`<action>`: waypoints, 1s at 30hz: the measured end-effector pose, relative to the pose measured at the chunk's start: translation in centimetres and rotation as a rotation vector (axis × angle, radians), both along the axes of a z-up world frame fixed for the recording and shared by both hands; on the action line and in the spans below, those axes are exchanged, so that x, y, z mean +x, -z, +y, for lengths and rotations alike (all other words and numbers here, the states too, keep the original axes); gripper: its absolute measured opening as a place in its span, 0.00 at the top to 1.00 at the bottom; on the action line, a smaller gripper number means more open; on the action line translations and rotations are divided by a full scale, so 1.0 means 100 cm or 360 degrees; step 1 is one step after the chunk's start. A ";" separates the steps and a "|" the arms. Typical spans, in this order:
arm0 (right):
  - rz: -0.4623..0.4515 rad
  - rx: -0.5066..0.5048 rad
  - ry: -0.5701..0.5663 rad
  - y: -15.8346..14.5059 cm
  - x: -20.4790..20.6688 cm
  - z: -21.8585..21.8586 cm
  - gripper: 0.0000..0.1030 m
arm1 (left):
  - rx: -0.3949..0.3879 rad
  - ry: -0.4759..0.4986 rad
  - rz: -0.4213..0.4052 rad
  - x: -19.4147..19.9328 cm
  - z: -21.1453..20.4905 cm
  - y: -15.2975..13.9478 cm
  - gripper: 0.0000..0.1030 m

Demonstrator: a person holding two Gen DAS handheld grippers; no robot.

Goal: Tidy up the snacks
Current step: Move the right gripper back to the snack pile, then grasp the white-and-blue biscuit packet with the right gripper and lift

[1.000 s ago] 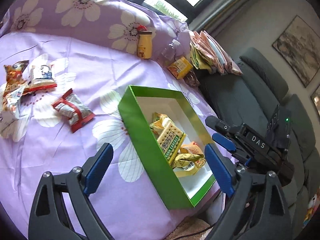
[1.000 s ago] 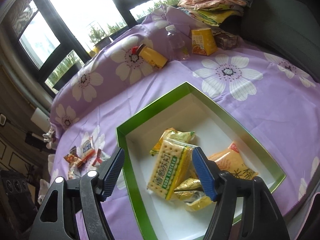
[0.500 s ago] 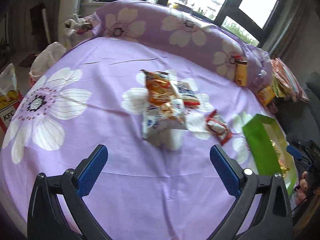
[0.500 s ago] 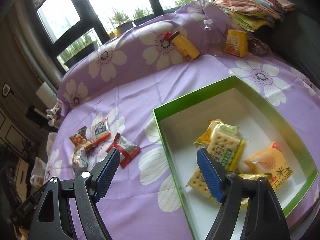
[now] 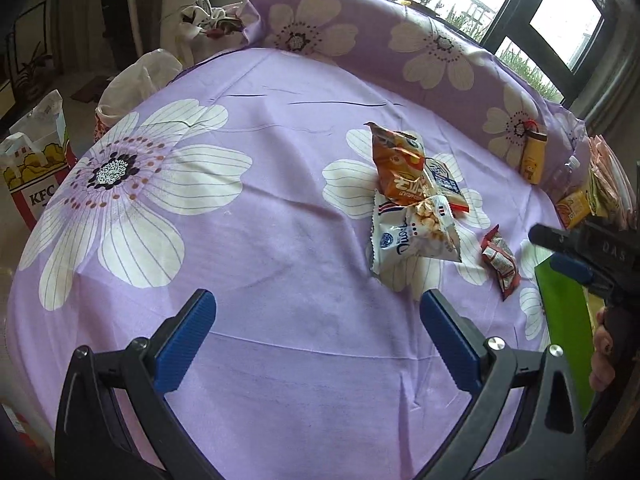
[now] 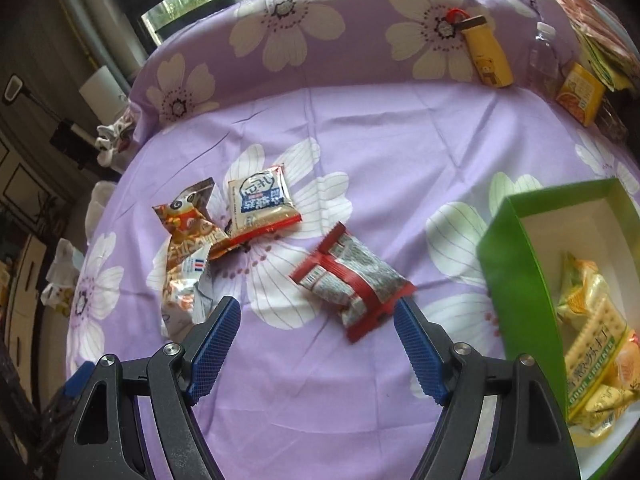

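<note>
Left gripper: the left gripper [image 5: 318, 334] hangs over bare purple bedspread [image 5: 280, 240] near its front edge; its jaws have just been opening, now stand wide, nothing between them.
Snack pile: toward the middle of the bedspread three packets overlap, seemingly left as a loose heap waiting to be sorted. An orange crinkled bag [image 6: 188, 224] lies on a white popcorn bag [image 5: 414, 236], with a white-and-blue packet with a red hem [image 6: 260, 204] touching its right side.
Red packet: a red-edged clear packet of dark bits [image 6: 352, 280] lies flat and alone, between the pile and the box, the nearest loose snack to the right gripper.
Right gripper: the right gripper [image 6: 318, 344] points down at that packet, jaws parted and empty, the right pad just at its lower corner, probably lining up for a pick.
Green box: the green box [image 6: 516, 276] sits at the bedspread's right edge, white inside, already holding yellow cracker packets [image 6: 592, 344], so it reads as the collection point.
Far edge: a yellow bottle [image 6: 488, 56] and an orange carton [image 6: 580, 94] rest against the flowered bolster.
</note>
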State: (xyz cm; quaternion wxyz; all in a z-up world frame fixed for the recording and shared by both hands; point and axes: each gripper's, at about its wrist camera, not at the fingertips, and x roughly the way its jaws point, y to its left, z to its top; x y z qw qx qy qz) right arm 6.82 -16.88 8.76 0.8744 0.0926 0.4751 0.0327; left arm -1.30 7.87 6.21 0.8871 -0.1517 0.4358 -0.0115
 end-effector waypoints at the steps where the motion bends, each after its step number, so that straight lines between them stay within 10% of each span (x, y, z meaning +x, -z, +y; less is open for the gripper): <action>1: -0.0014 -0.0016 0.0002 -0.001 0.008 0.007 0.23 | 0.0001 -0.0006 0.0004 0.000 0.002 0.001 0.01; 11: 0.0018 -0.0364 -0.0141 0.021 0.102 0.070 0.23 | -0.0056 -0.0013 0.0013 0.003 0.012 0.000 0.01; 30: 0.0097 -0.0233 -0.0241 0.059 0.141 0.071 0.34 | -0.0070 0.0037 0.0078 0.007 0.007 0.007 0.01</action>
